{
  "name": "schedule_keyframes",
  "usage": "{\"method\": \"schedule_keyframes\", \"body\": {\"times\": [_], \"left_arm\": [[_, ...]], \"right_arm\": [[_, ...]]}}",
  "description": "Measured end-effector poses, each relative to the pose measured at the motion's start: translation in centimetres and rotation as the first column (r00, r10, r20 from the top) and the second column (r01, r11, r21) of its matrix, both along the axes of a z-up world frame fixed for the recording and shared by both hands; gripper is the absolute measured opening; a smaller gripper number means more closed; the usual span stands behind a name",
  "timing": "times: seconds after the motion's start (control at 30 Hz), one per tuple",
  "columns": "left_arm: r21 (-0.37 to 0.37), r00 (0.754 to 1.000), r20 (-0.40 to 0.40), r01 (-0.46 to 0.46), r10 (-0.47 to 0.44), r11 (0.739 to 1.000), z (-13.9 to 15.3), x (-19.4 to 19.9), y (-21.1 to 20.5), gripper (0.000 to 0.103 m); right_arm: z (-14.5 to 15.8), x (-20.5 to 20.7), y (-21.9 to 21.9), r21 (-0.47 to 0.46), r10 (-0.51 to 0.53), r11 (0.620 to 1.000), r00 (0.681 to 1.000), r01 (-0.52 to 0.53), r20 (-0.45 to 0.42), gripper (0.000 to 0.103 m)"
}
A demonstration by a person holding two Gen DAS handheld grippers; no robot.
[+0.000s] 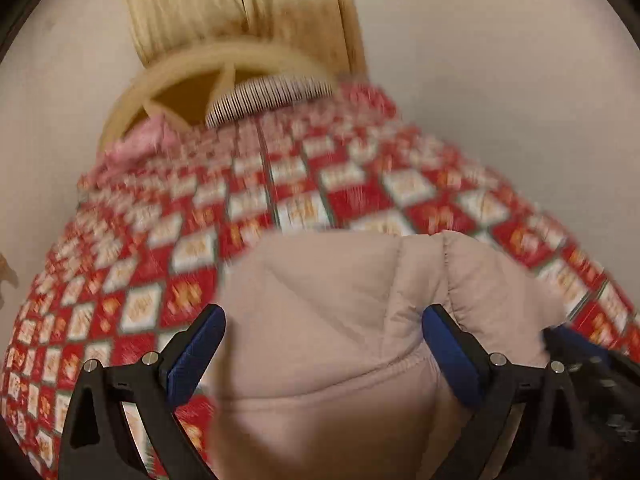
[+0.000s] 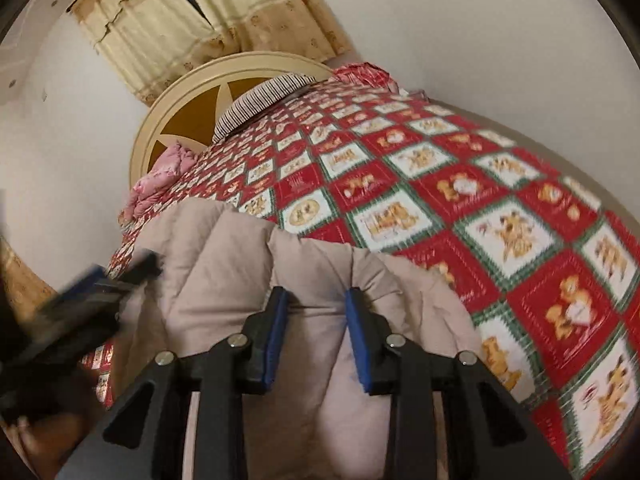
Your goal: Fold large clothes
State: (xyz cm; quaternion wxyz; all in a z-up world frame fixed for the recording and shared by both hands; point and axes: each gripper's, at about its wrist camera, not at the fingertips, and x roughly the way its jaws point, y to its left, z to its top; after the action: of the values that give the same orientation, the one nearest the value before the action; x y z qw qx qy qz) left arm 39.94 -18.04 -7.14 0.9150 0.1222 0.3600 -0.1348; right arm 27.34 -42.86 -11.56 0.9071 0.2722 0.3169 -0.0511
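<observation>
A beige quilted puffer jacket (image 1: 340,320) lies bunched on the near part of a bed with a red, white and green checked bedspread (image 1: 240,200). My left gripper (image 1: 324,320) is wide open, its blue pads either side of the jacket's hooded part. In the right wrist view the jacket (image 2: 224,280) sits under my right gripper (image 2: 316,320), whose blue pads stand partly apart with a fold of jacket between them. The left gripper (image 2: 92,292) shows blurred at the left of that view.
A round cream headboard (image 2: 192,92) with a star cut-out stands at the far end, with a striped pillow (image 2: 256,100) and pink bedding (image 2: 160,176) against it. Cream curtains (image 2: 168,32) hang behind. White walls (image 2: 480,40) flank the bed.
</observation>
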Motion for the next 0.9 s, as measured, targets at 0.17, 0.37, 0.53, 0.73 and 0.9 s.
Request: {"method": "schedule_keyframes", "body": {"times": [0.17, 0.37, 0.53, 0.73, 0.9], "left_arm": [[-0.028, 1.0, 0.001, -0.029, 0.029, 0.999, -2.4, -0.1, 0.7, 0.102], [-0.036, 0.999, 0.005, -0.042, 0.042, 0.998, -4.1, 0.8, 1.3, 0.102], [-0.06, 0.999, 0.004, -0.047, 0.047, 0.997, -4.7, 1.0, 1.6, 0.102], [-0.059, 0.998, 0.004, -0.057, 0.057, 0.997, -5.4, 1.2, 1.5, 0.102], [-0.062, 0.998, 0.002, -0.061, 0.061, 0.996, -5.8, 1.3, 1.5, 0.102]], "right_arm": [[-1.8, 0.3, 0.3, 0.026, 0.01, 1.0, 1.0, -0.01, -0.011, 0.034], [-2.7, 1.1, 1.2, -0.014, 0.011, 1.0, 0.999, -0.012, -0.04, 0.034], [-3.4, 1.1, 1.3, -0.023, 0.01, 1.0, 0.999, -0.011, -0.041, 0.034], [-3.9, 1.6, 1.6, -0.045, 0.004, 0.999, 0.998, -0.006, -0.057, 0.034], [-4.1, 1.9, 1.7, -0.056, 0.0, 0.998, 0.997, -0.004, -0.071, 0.034]]}}
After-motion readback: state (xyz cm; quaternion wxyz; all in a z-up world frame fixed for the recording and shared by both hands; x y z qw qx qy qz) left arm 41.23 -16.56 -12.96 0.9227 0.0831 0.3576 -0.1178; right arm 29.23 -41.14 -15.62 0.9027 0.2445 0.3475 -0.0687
